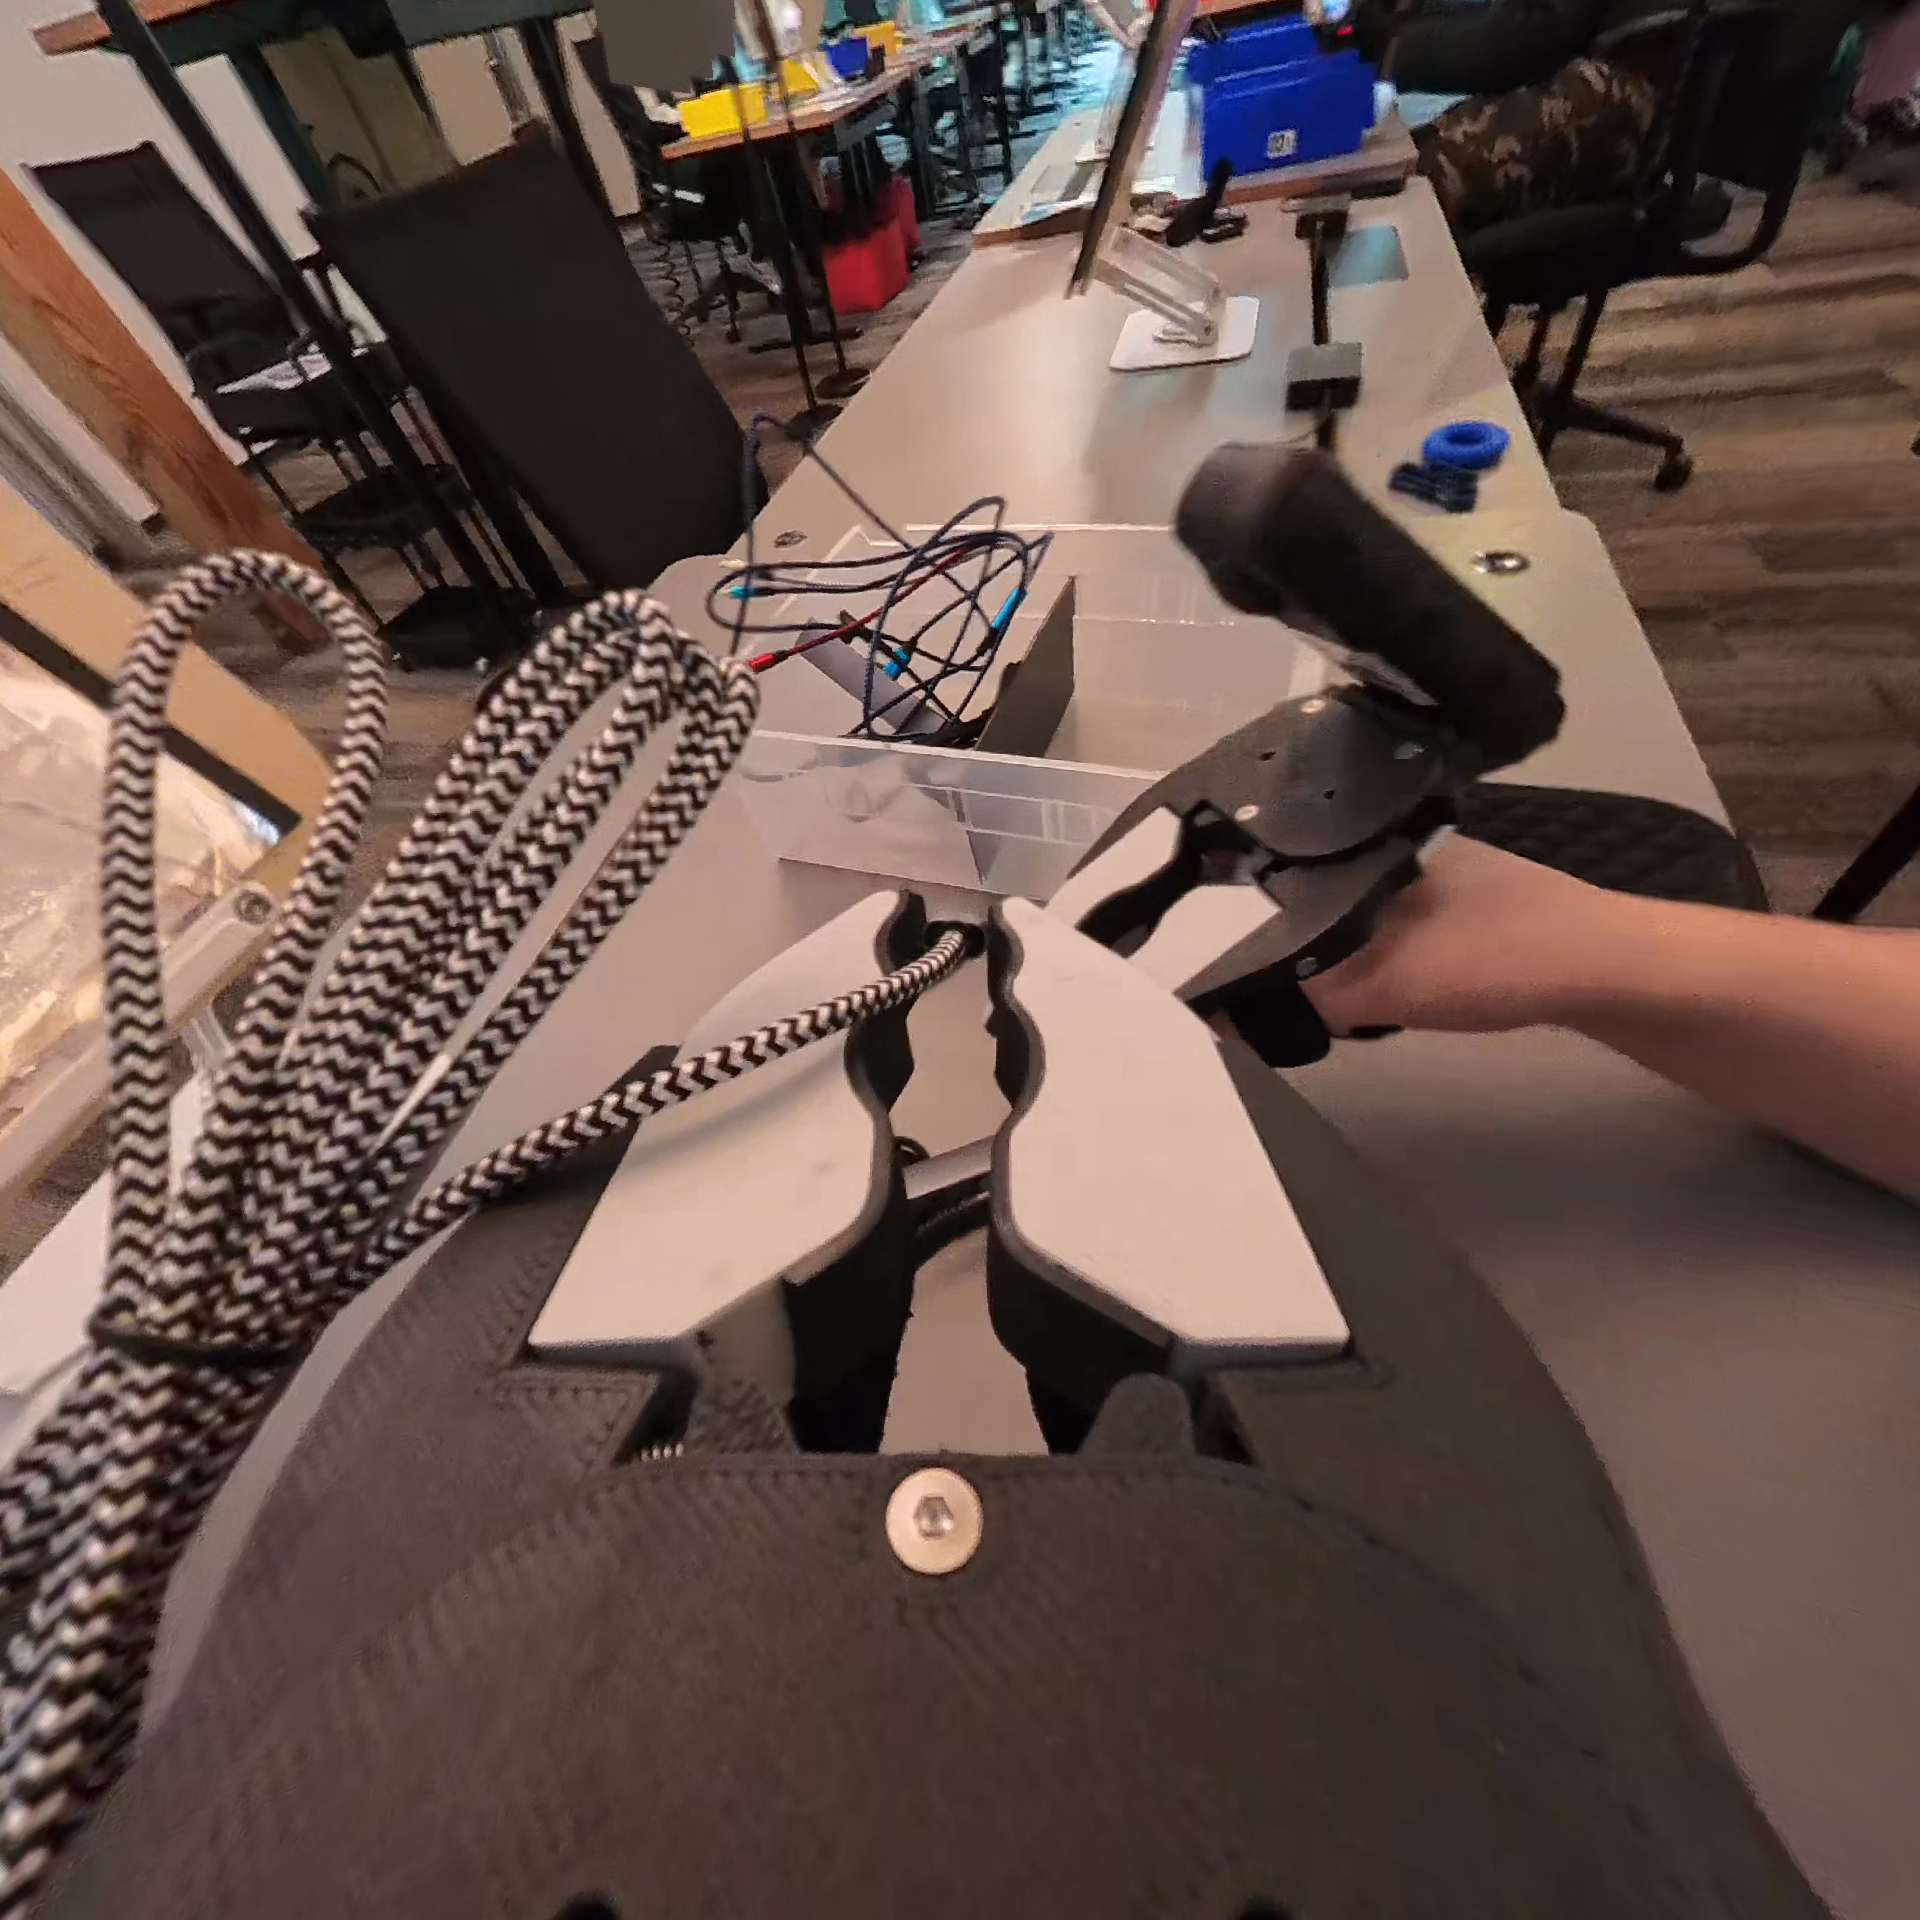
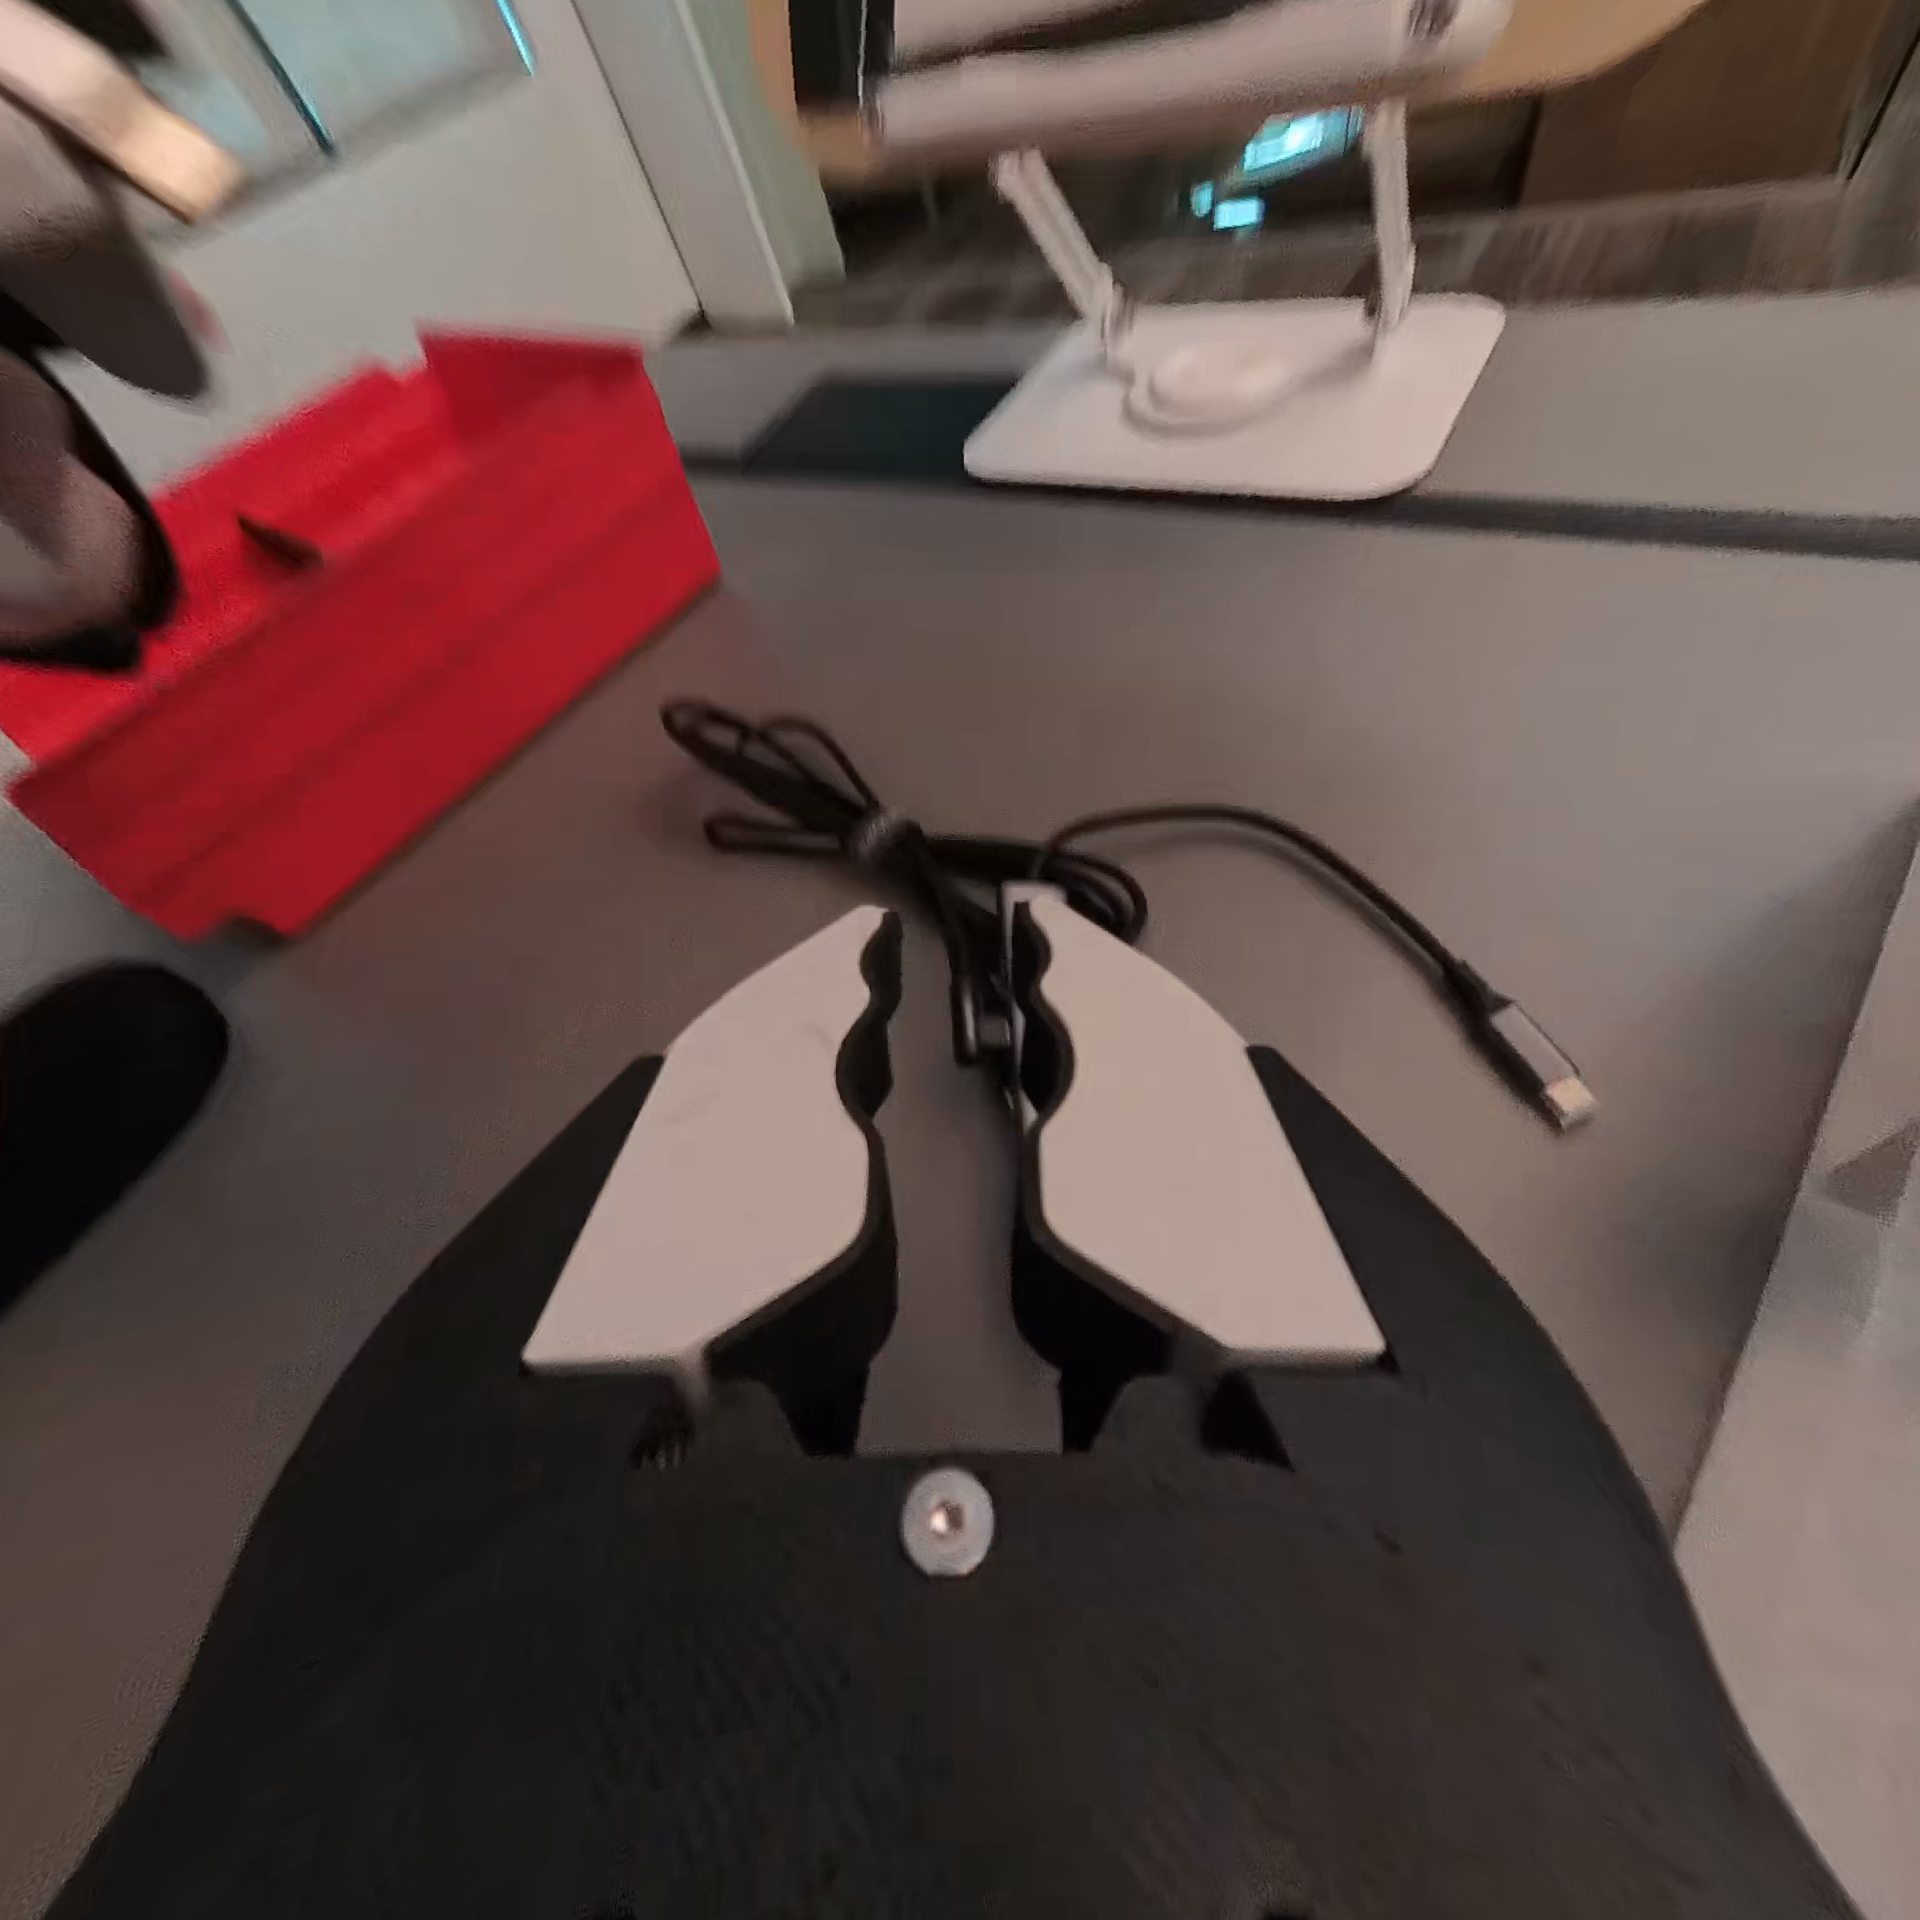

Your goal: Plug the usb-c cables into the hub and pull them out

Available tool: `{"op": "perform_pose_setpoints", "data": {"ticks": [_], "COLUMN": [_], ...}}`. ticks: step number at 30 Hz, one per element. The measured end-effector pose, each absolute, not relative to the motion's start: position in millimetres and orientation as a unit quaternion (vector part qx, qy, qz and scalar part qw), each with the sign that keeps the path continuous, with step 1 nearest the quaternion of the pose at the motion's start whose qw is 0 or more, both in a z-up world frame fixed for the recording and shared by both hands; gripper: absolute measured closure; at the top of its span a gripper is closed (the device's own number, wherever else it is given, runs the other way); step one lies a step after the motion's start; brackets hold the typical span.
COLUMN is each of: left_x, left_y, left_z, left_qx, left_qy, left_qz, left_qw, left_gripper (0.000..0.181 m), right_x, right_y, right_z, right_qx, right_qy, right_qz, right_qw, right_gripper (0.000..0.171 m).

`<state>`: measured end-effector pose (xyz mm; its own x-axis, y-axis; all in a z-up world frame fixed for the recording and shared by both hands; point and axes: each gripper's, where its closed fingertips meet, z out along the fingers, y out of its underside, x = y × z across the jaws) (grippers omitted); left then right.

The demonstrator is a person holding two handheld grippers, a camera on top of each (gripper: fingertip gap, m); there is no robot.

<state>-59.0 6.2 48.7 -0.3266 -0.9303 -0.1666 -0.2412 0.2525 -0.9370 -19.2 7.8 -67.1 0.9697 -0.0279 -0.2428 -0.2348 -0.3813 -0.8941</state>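
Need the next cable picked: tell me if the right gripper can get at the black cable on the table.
Probably yes. The right gripper is open, and the black cable lies loose on the grey table just past its fingertips, with nothing over it.

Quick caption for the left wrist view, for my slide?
Left gripper pinches a black-and-white braided cable at its tip, right gripper alongside.

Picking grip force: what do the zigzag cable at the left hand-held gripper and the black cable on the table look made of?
Zigzag cable: woven fabric braid, matte, judging by its black-and-white herringbone weave. Black cable: smooth, slightly shiny jacket, probably rubber or plastic; the blur leaves it open. Its plug looks like brushed grey metal.
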Motion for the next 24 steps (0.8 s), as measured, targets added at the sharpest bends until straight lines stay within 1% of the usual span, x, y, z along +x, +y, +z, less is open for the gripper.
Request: {"op": "perform_pose_setpoints", "data": {"ticks": [1,3,4,8,10,11,12,15,17,20,22,24], "left_x": [-61.1,-64.7,-67.1,-72.6,-74.4,-75.3,-76.3,-78.0,-79.0,-80.8,-82.5,-84.7], "left_y": [4.9,7.4,7.2,7.0,5.7,5.2,4.6,4.5,5.6,8.4,10.4,11.5], "left_z": [49.5,49.8,50.2,50.5,51.0,51.5,52.2,54.7,56.1,58.3,60.4,63.4], "left_qx": [-0.418,-0.414,-0.411,-0.409,-0.407,-0.406,-0.404,-0.403,-0.404,-0.407,-0.409,-0.408], "left_qy": [0.694,0.704,0.709,0.719,0.723,0.725,0.727,0.727,0.726,0.722,0.720,0.718], "left_qz": [-0.435,-0.422,-0.421,-0.414,-0.408,-0.405,-0.403,-0.403,-0.403,-0.405,-0.407,-0.408], "left_qw": [0.393,0.393,0.389,0.380,0.381,0.381,0.382,0.383,0.384,0.385,0.386,0.389], "left_gripper": [0.171,0.171,0.171,0.171,0.171,0.171,0.171,0.171,0.171,0.171,0.171,0.171], "right_x": [-19.1,-17.6,-17.2,-10.8,-17.3,-20.7,-29.5,-81.4,-116.4,-164.3,-177.7,-171.5], "right_y": [6.4,4.4,3.9,0.2,-4.9,-2.5,-4.3,-6.3,-6.7,-4.2,-0.8,6.4], "right_z": [-75.7,-97.0,-108.7,-145.6,-160.0,-156.7,-156.7,-150.0,-150.0,-146.6,-144.5,-140.3], "right_qx": [-0.841,-0.871,-0.885,-0.923,-0.939,-0.934,-0.935,-0.918,-0.909,-0.885,-0.877,-0.872], "right_qy": [0.073,0.072,0.077,0.099,0.096,0.097,0.095,0.060,0.012,-0.086,-0.144,-0.211], "right_qz": [0.086,0.075,0.074,0.048,0.063,0.075,0.101,0.241,0.291,0.338,0.332,0.269], "right_qw": [0.529,0.480,0.453,0.369,0.324,0.335,0.327,0.308,0.299,0.307,0.317,0.349], "right_gripper": [0.149,0.140,0.139,0.137,0.141,0.143,0.145,0.145,0.142,0.143,0.142,0.139]}}
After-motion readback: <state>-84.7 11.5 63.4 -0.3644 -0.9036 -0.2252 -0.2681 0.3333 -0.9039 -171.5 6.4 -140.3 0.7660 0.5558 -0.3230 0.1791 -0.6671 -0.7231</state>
